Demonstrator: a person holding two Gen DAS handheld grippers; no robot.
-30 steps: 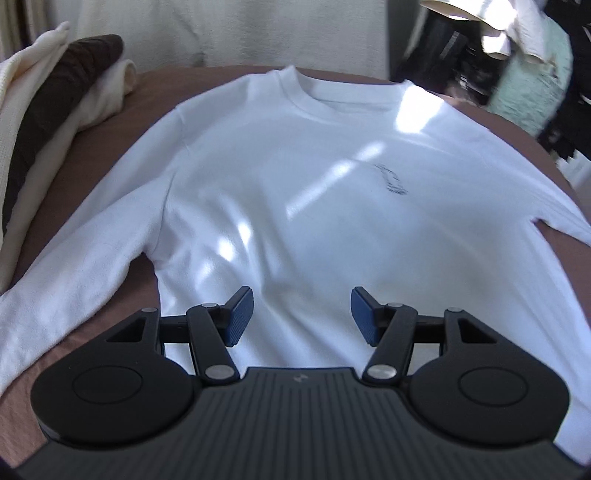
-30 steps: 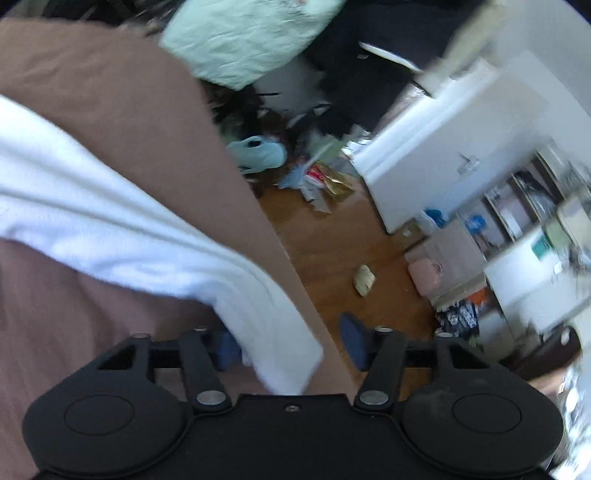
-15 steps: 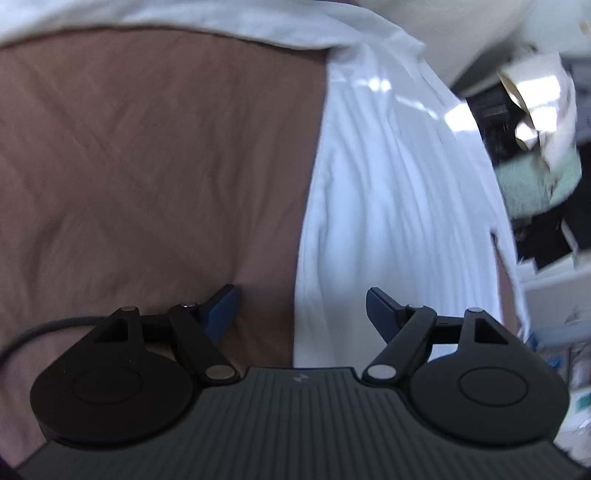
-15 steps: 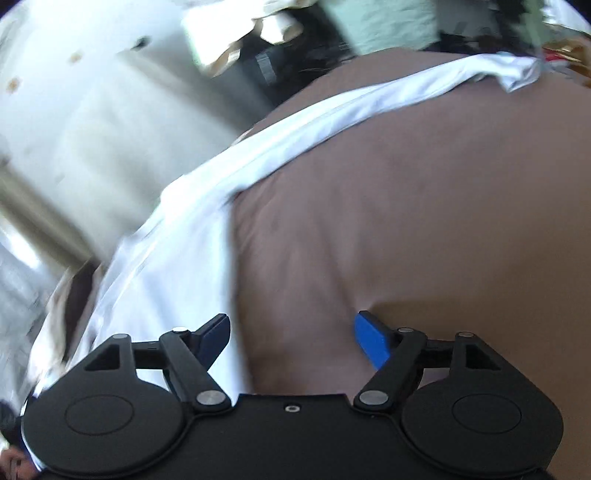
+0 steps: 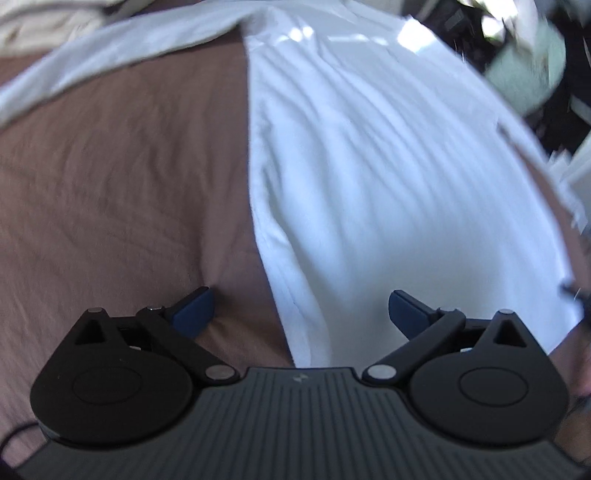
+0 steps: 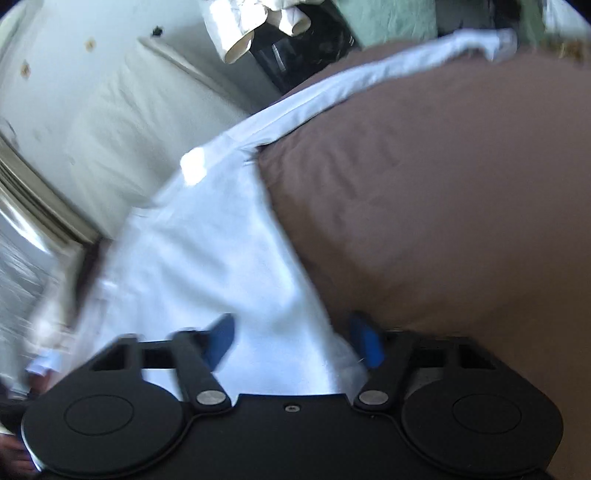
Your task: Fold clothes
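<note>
A white long-sleeved shirt lies spread flat on a brown bed. In the left wrist view my left gripper is open, low over the shirt's side edge near the hem, with the edge running between its jaws. In the right wrist view the same shirt shows with one sleeve stretched across the bed. My right gripper is open, its jaws on either side of the shirt's other side edge. The right view is blurred by motion.
The brown bed cover fills the right of the right wrist view. A white wall and a window frame lie beyond the bed. Folded cream cloth sits at the bed's far left. Room clutter lies past the far right edge.
Both grippers have swung from the far view of the shirt and the floor down to the shirt's two side edges. The right gripper's jaws now straddle the cloth edge. Both stay open.
</note>
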